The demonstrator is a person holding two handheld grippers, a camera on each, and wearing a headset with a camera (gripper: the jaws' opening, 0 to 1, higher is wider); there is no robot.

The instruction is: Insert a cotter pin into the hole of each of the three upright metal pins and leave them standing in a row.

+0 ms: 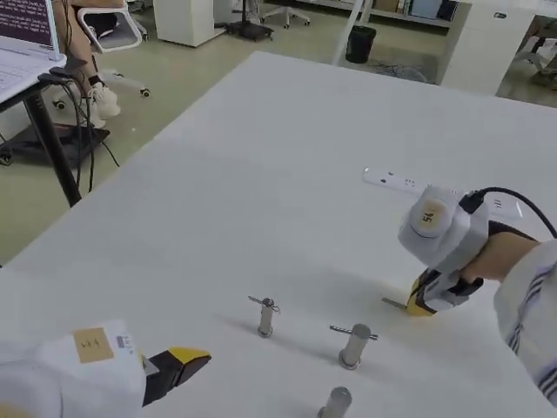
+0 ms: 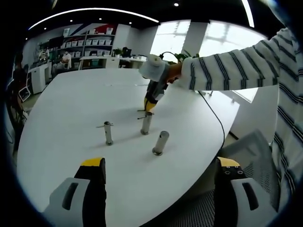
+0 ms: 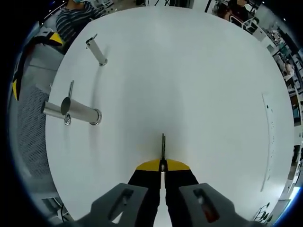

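So the left claw (image 2: 161,165) sat wide open facing three upright metal pins (image 2: 146,124) on the white bench (image 2: 71,104), two with cotter pins (image 2: 105,126) through.

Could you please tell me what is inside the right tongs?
A thin cotter pin sticks out from the shut right tongs, its tip over the white table. The part clamped between the yellow tips is covered.

A round yellow sticker (image 1: 428,217) atop the right gripper (image 1: 411,306) carries a number, perhaps 54; it is small and tilted. Far left of that gripper, the tan label (image 1: 92,344) on the left gripper (image 1: 191,359) and the laptop screen (image 1: 26,22) are unreadable.
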